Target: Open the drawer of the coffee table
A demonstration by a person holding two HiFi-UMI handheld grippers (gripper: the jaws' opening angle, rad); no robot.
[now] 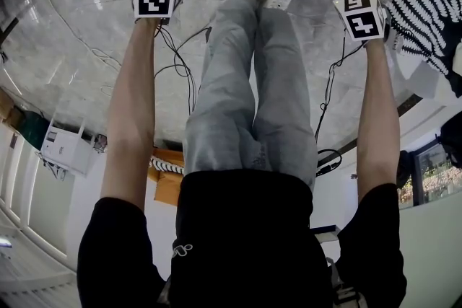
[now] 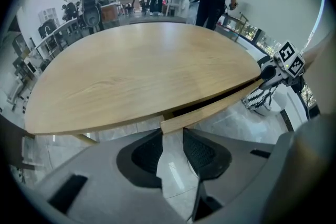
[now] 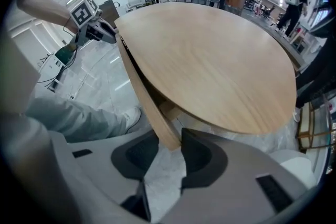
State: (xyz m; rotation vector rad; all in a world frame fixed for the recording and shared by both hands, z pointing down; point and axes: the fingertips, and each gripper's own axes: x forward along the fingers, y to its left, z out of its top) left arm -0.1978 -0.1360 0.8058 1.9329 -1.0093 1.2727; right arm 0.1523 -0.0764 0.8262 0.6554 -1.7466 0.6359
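While the left gripper clamps one end of the curved wooden drawer front, the right gripper pinches the other end, both sets of jaws fairly wide on the board. That front stands slightly out from under the coffee table, leaving a dark gap.

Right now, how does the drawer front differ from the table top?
The table top is a broad rounded slab; the drawer front is a narrow curved strip under its edge. The top is not gripped; the left tongs and right tongs clamp the strip's ends. Both are light wood.
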